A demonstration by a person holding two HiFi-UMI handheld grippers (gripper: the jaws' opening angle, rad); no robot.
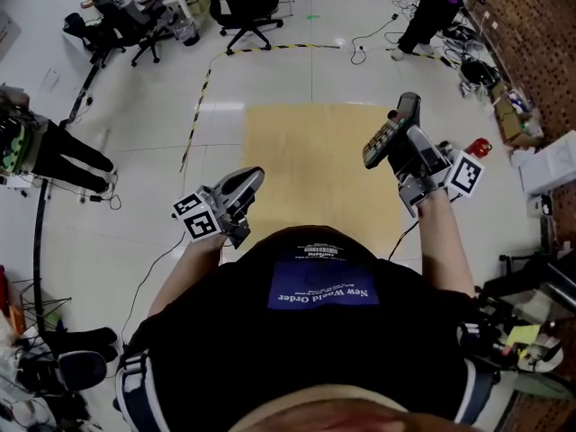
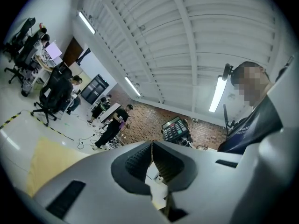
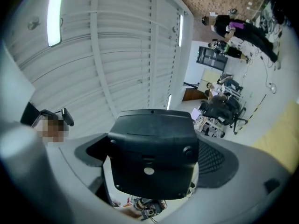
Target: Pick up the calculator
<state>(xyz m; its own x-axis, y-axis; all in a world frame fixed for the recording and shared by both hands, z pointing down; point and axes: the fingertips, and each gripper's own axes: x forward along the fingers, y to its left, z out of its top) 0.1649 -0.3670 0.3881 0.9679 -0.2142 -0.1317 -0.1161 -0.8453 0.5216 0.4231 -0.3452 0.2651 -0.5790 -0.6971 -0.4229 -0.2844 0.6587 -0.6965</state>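
My right gripper (image 1: 402, 139) is shut on a dark calculator (image 1: 391, 132), held up in the air above the floor at the right of the head view. In the right gripper view the calculator's black back (image 3: 153, 152) fills the space between the jaws. The left gripper view shows its key face (image 2: 175, 129) from afar. My left gripper (image 1: 245, 183) hangs at the left near my body, shut with nothing in it; its ribbed pads (image 2: 140, 158) meet in the left gripper view.
A tan mat (image 1: 315, 156) lies on the white floor below the grippers. Yellow-black tape (image 1: 200, 97) runs beside it. Office chairs (image 1: 243, 3) stand at the back, a brick wall (image 1: 526, 34) and boxes (image 1: 551, 162) at the right. People stand in the distance (image 1: 432, 7).
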